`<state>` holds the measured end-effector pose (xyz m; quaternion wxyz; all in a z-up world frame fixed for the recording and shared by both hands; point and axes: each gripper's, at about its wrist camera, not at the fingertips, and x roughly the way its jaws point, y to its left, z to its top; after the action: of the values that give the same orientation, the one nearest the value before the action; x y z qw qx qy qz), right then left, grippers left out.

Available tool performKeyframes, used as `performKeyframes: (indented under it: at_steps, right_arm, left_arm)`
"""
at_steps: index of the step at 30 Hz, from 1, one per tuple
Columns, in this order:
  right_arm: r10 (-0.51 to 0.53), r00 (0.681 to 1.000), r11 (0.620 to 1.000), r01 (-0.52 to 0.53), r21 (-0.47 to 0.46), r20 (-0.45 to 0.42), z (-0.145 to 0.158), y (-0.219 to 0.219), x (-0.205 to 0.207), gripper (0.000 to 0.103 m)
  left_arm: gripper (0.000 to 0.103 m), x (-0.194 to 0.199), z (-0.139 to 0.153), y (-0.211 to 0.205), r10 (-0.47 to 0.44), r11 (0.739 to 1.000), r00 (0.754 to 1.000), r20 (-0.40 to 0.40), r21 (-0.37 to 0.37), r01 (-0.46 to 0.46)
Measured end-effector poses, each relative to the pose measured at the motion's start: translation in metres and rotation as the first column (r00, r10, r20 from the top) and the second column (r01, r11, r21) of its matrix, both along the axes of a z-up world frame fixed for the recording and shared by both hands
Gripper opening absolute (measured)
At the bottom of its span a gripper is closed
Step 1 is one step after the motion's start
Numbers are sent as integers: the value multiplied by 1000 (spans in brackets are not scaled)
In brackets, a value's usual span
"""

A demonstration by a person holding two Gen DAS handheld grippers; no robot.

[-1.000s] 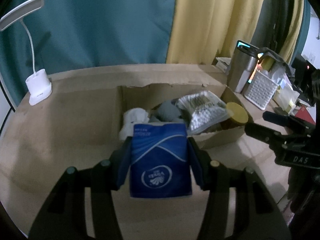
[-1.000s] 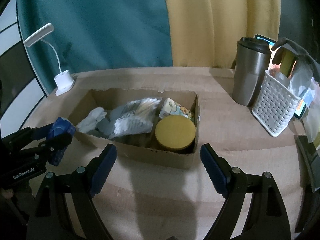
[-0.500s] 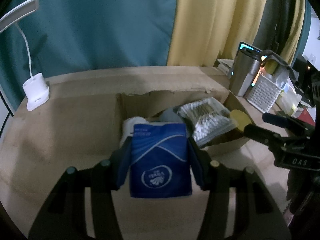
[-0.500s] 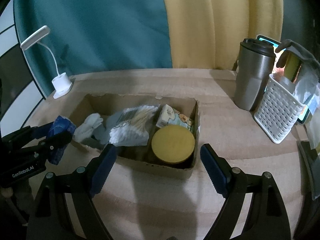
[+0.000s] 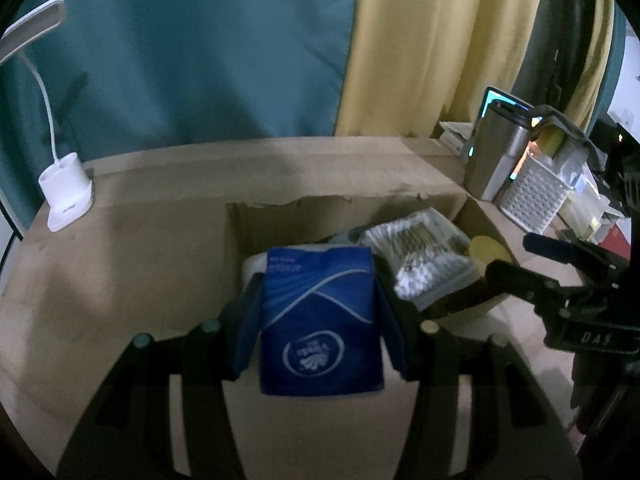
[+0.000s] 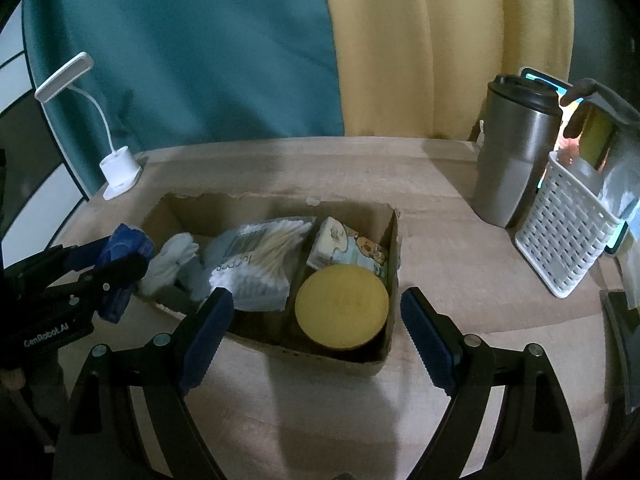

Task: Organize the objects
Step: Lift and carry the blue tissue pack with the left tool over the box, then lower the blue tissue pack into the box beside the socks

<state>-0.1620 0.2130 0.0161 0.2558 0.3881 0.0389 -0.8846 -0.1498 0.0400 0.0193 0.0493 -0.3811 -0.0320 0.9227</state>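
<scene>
The left gripper [image 5: 320, 312] is closed on a blue tissue pack [image 5: 320, 320], its pads pressing both side faces, and holds it upright over the near-left corner of the open cardboard box [image 6: 384, 240]. The right gripper [image 6: 316, 332] hangs wide open and empty in front of the box's near wall. The pack looks soft and glossy-wrapped, so a light, even squeeze should avoid crushing it. The left end of the box holds crumpled white cloth [image 6: 172, 260]; beside it lie a crinkly bag of cotton swabs [image 6: 260, 256], a printed packet [image 6: 348, 248] and a round yellow lid [image 6: 342, 306]. The pack is best lowered vertically into the remaining gap at the left end, clear of the torn rim.
</scene>
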Motion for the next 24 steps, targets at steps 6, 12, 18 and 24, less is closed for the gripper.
performKeyframes:
  at_steps: [6, 12, 18, 24]
  right_arm:
    - [1, 1000, 1000, -1, 1, 0, -1, -3, -2, 88]
    - [1, 1000, 1000, -1, 4, 9, -4, -4, -9, 88]
    - [3, 1000, 1000, -3, 7, 16, -7, -5, -16, 88]
    - [1, 1000, 1000, -1, 5, 24, -11, -7, -25, 88]
  left_arm:
    - [54, -10, -2, 0, 1, 1000, 1000, 7, -1, -1]
    - [54, -21, -6, 0, 6, 1000, 1000, 16, -2, -6]
    - [54, -30, -8, -1, 7, 1000, 1000, 26, -1, -7]
    - [54, -39, -11, -1, 8, 1000, 999, 34, -5, -8]
